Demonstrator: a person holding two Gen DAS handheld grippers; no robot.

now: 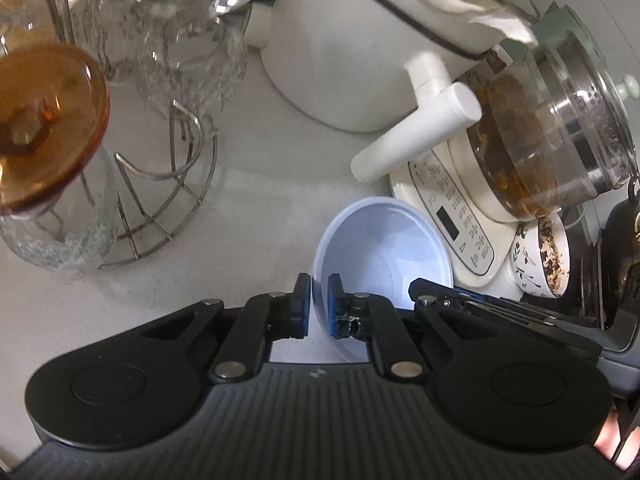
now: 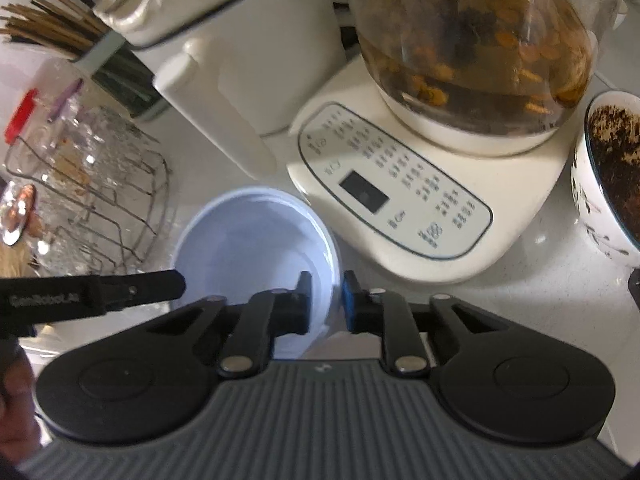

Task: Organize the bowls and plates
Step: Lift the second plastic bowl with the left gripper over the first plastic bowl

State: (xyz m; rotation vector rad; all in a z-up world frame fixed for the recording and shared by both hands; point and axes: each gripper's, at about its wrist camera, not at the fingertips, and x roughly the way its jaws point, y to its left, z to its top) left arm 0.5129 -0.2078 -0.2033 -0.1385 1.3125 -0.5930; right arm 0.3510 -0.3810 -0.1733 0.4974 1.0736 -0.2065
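A pale white bowl stands on the light counter, just in front of a kettle base. My left gripper is shut on the bowl's left rim, one blue pad inside the wall and one outside. In the right wrist view the same bowl shows from above, and my right gripper is shut on its right rim. The left gripper's black finger reaches in over the bowl's left edge. The bowl's inside looks bare.
Close behind the bowl stand a cream kettle base with a glass kettle of brown tea, and a white appliance. A floral bowl with dark residue sits right. A wire rack with glassware stands left.
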